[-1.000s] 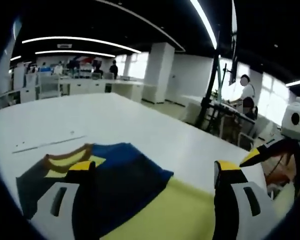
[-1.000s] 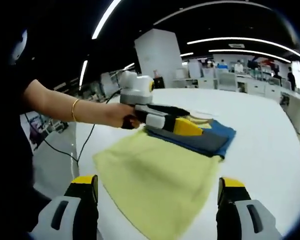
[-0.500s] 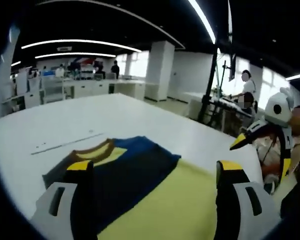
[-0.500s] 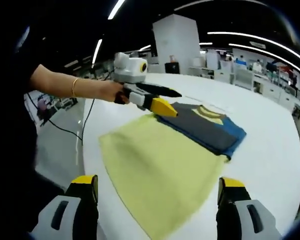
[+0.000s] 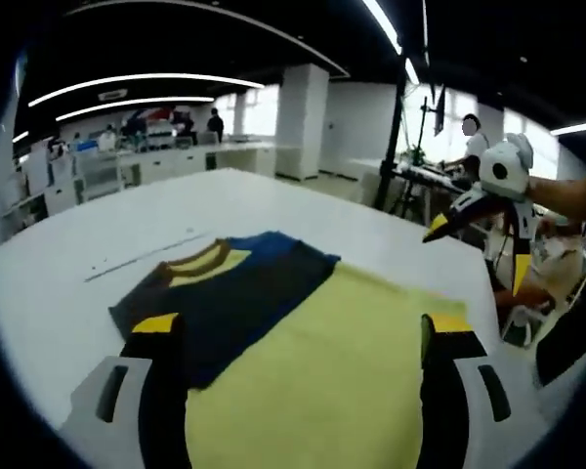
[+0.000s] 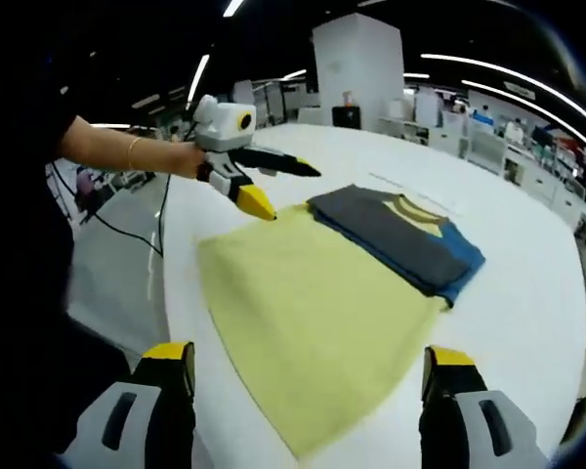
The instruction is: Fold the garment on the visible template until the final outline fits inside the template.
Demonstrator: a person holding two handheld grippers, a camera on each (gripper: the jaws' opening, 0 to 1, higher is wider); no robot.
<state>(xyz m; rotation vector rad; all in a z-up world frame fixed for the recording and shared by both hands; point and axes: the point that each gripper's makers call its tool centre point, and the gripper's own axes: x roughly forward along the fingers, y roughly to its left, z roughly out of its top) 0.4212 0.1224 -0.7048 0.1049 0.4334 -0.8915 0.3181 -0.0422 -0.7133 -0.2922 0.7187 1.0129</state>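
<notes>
On a white table in an open office, both grippers' fingers stand apart above the garment.

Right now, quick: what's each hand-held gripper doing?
Left hand-held gripper: open, holding nothing, raised off the garment.
Right hand-held gripper: open, holding nothing, jaws apart above the table.

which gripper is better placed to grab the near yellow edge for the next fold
Probably the right gripper: its open fingers straddle the near corner of the yellow garment. The left gripper, also open, hovers off the far edge.
</notes>
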